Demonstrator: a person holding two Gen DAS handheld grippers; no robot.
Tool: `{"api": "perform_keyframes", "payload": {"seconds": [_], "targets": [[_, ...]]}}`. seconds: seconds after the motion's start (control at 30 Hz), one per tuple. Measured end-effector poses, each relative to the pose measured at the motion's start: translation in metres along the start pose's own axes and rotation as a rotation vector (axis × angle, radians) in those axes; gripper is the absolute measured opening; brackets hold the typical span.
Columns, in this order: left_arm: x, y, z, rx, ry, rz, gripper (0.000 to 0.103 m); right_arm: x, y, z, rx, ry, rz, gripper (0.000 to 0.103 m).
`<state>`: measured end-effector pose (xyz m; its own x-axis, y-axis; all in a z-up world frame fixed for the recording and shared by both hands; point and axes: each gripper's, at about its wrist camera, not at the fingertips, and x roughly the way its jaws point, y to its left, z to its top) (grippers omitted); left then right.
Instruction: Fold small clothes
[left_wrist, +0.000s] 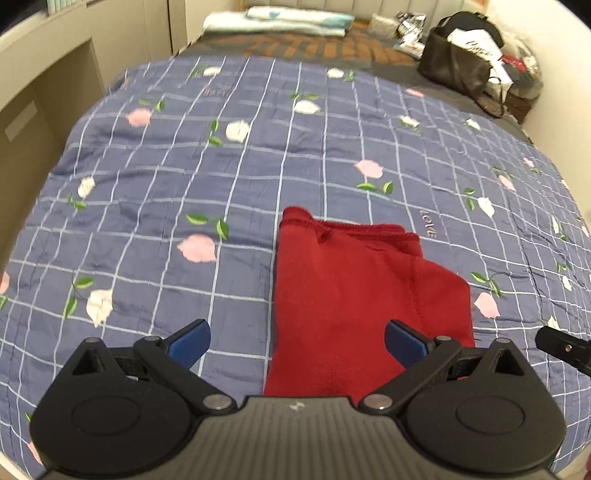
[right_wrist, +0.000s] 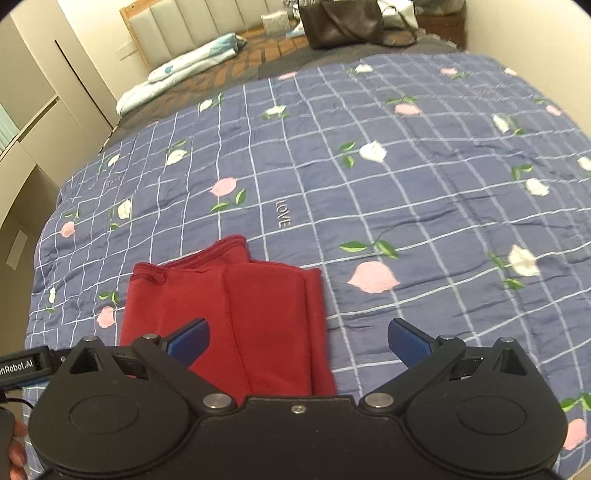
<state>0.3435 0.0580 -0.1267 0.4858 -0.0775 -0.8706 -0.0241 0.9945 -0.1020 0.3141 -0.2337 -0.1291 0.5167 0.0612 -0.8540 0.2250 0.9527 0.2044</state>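
Observation:
A small red garment (left_wrist: 343, 295) lies folded lengthwise on the blue checked flowered quilt (left_wrist: 184, 177), with its hemmed edge at the far end. It also shows in the right wrist view (right_wrist: 229, 314). My left gripper (left_wrist: 297, 341) is open and empty, held above the garment's near left edge. My right gripper (right_wrist: 299, 341) is open and empty, held above the garment's near right edge. The tip of the right gripper shows at the right edge of the left wrist view (left_wrist: 561, 349).
A dark handbag (left_wrist: 458, 62) and bags of clutter stand at the far right of the bed. Folded light bedding (left_wrist: 277, 20) lies by the headboard. Beige cabinets (left_wrist: 44, 92) run along the left side. The quilt (right_wrist: 406, 184) spreads wide to the right.

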Motion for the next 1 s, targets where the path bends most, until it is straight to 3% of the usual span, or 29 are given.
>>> {"api": "perform_keyframes", "payload": {"seconds": [0.3,0.73,1.0], "targets": [[-0.029,-0.007,-0.025,0.008,-0.066,-0.022,0.102,-0.042,-0.001,-0.015,-0.058,-0.08,-0.003,0.102],[-0.09,-0.017,-0.06,-0.01,-0.205,0.028,0.102,-0.083,0.0,-0.034,-0.159,-0.158,0.105,0.102],[-0.133,-0.036,-0.105,-0.021,-0.265,0.062,0.103,-0.121,-0.021,-0.057,-0.189,-0.209,0.164,0.102]]}}
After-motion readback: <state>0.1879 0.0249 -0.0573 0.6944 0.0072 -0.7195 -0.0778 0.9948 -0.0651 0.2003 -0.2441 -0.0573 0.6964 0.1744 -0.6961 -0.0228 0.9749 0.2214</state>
